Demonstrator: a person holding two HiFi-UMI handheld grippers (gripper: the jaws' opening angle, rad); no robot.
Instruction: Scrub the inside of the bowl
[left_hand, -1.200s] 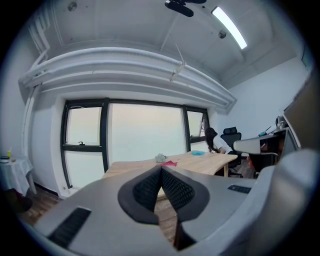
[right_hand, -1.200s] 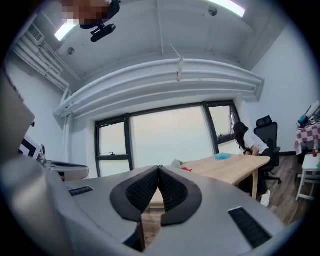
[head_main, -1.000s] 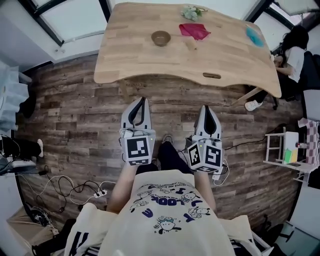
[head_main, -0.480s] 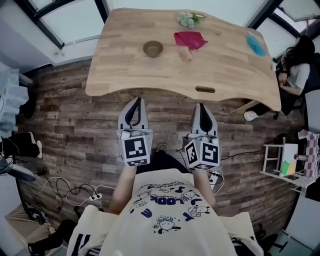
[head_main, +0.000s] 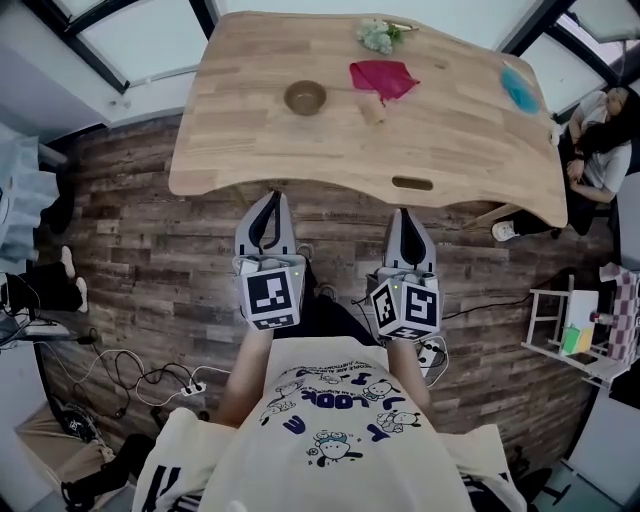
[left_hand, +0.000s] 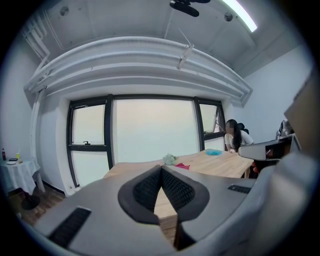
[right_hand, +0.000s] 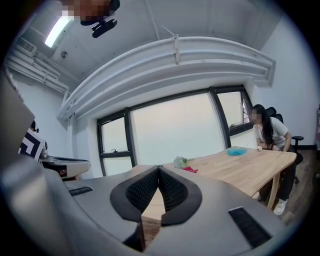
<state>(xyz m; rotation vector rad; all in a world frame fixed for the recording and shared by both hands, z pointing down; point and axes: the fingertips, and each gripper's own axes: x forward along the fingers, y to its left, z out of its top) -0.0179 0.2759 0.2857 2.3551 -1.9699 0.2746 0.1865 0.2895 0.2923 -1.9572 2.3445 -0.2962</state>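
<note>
Left gripper (head_main: 271, 198) and right gripper (head_main: 405, 214) closed tight, empty, just off the table (head_main: 440, 150) near edge; bowl (head_main: 305, 97) toward far-left corner, loose, likely skids if scrubbed unbraced.

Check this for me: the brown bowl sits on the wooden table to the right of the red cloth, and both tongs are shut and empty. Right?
Not quite. The head view shows the brown bowl on the wooden table to the left of the red cloth, not the right. The left tongs and right tongs are shut and empty.
</note>
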